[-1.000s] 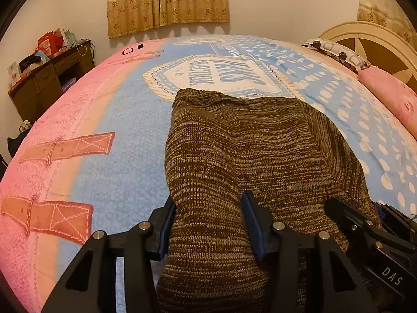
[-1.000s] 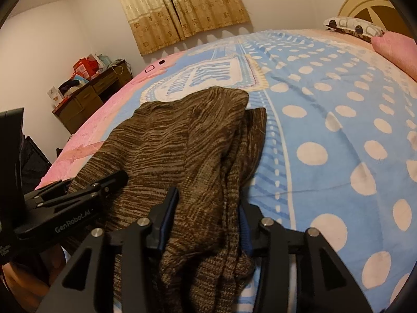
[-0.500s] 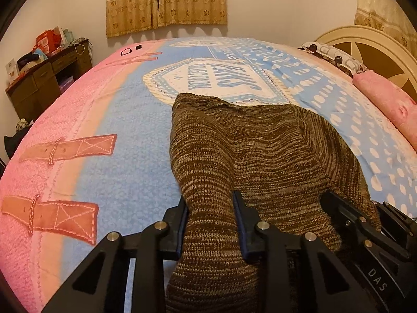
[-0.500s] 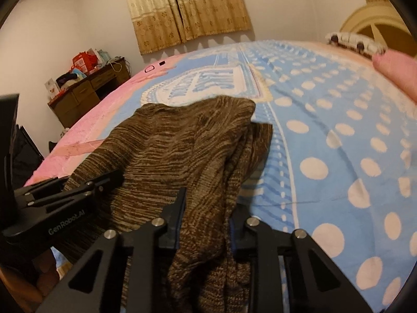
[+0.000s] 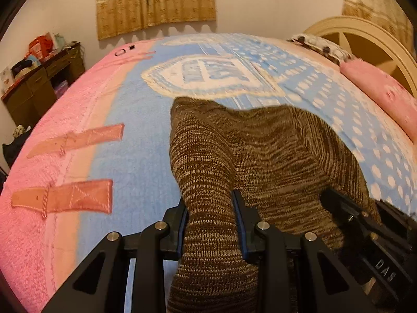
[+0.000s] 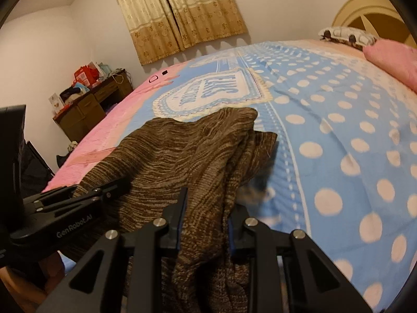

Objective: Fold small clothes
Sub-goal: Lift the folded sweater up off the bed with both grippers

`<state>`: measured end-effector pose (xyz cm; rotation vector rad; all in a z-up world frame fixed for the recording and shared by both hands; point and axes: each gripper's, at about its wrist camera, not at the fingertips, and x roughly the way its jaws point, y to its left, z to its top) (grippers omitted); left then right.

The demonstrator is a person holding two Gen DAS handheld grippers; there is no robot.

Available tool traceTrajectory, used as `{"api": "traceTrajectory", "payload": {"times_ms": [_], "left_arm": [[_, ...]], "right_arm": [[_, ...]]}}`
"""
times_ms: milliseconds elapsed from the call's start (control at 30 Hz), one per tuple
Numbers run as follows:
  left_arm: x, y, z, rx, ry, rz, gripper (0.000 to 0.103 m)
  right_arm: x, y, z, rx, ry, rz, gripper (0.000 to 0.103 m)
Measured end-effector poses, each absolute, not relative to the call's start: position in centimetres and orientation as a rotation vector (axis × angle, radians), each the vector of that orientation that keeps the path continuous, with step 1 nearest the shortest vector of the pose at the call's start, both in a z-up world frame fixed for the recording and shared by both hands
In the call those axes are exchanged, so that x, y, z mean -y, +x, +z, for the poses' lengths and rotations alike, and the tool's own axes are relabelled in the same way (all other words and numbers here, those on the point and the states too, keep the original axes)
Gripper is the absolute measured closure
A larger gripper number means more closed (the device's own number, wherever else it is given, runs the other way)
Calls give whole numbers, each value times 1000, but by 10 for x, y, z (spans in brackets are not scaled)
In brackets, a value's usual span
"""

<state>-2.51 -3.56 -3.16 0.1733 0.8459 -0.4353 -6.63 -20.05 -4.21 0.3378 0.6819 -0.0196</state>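
Note:
A brown knit garment (image 5: 260, 151) lies on the bed, its near edge lifted and bunched. My left gripper (image 5: 210, 216) is shut on the garment's near left edge. My right gripper (image 6: 206, 214) is shut on the near right edge of the same garment (image 6: 187, 156). The right gripper shows at the lower right of the left wrist view (image 5: 370, 232), and the left gripper at the lower left of the right wrist view (image 6: 78, 203). The far end of the garment rests flat on the blue bedspread (image 5: 135, 161).
The bedspread is blue with white dots (image 6: 338, 135) and a pink strip on the left (image 5: 39, 156). A pink pillow (image 5: 383, 99) and a cream headboard (image 5: 365, 36) are at the right. A brown desk with clutter (image 6: 88, 107) stands by the wall under the curtains (image 5: 156, 0).
Both grippers have closed on the garment's near edge and raised it, so the near cloth is bunched and stands higher. The far end has stayed on the bed.

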Motion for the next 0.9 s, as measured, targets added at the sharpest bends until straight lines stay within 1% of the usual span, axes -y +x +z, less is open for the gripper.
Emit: {"api": "traceTrajectory", "payload": {"times_ms": [133, 167, 200, 233, 267, 300, 333, 367, 433, 500, 533, 567, 600, 633, 667, 800, 900], "left_arm": [[24, -24, -35, -853, 147, -448, 53], [22, -21, -32, -848, 141, -446, 50], [22, -18, -30, -842, 138, -444, 48], [22, -13, -27, -834, 135, -446, 42], [24, -7, -26, -833, 130, -455, 34], [24, -1, -27, -842, 124, -456, 33], [25, 8, -29, -865, 106, -453, 33], [24, 14, -33, -889, 78, -455, 33], [24, 26, -43, -958, 21, -463, 33], [23, 31, -55, -1023, -32, -469, 33], [20, 28, -55, -995, -56, -468, 34], [19, 24, -54, -981, -53, -471, 52], [21, 19, -53, -966, -45, -497, 62], [23, 15, -50, -943, -24, -499, 66], [27, 8, -46, -911, 10, -495, 71], [33, -10, -32, -833, 86, -461, 73], [28, -20, -19, -803, 105, -448, 73]], "right_arm": [[201, -80, -56, -724, 349, -25, 76], [202, -81, -59, -730, 355, -33, 74], [205, -81, -61, -730, 371, -39, 69], [208, -81, -61, -730, 396, -46, 65], [213, -80, -60, -730, 433, -51, 54], [219, -78, -59, -721, 472, -52, 37], [223, -76, -57, -707, 496, -51, 31], [227, -72, -55, -692, 517, -50, 28], [233, -60, -54, -693, 542, -35, 28], [234, -50, -61, -732, 553, -44, 28], [235, -45, -65, -756, 560, -56, 28], [233, -44, -67, -751, 559, -61, 29], [231, -44, -66, -739, 537, -63, 36], [226, -41, -67, -754, 511, -35, 48], [224, -41, -69, -764, 506, -13, 68], [213, -47, -60, -745, 447, -40, 75], [201, -54, -49, -711, 390, -63, 77]]}}
